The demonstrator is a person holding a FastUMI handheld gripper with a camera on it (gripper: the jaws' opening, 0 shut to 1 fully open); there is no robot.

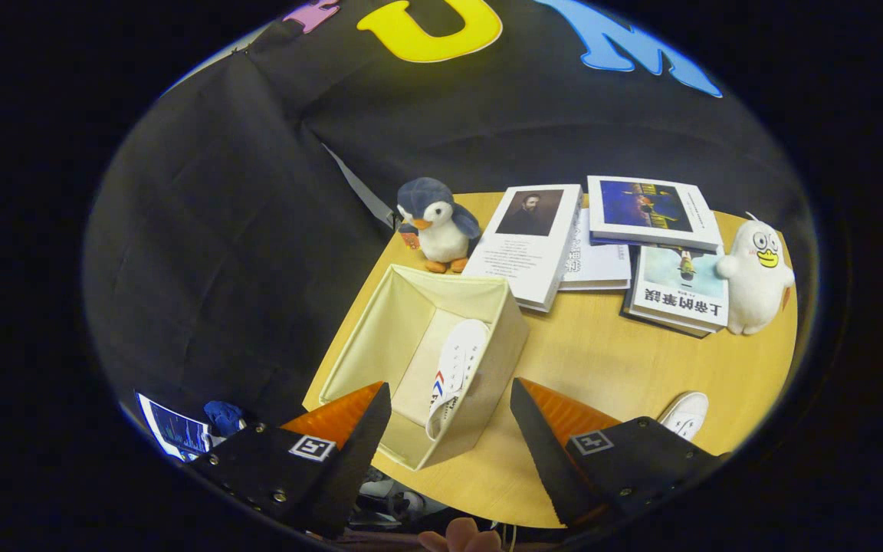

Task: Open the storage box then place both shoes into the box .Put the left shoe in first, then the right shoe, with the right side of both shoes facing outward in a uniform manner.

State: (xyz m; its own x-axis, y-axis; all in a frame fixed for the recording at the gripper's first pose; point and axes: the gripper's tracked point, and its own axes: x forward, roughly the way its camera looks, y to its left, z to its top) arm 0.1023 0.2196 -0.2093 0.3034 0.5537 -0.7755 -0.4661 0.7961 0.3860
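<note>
A cream fabric storage box [487,307] stands open on the wooden table, just ahead of my fingers. One white shoe [453,372] with red and blue stripes lies inside it on its side, leaning along the box's right wall. A second white shoe [685,414] rests on the table beyond the right finger, partly hidden by it. My gripper [451,422] hovers above the box's near end, open, with nothing between its fingers.
A plush penguin [435,224] stands behind the box. Several books [533,241] lie on the far half of the table, and a white plush duck [754,276] sits at the far right. The round table edge [480,506] curves close below the fingers.
</note>
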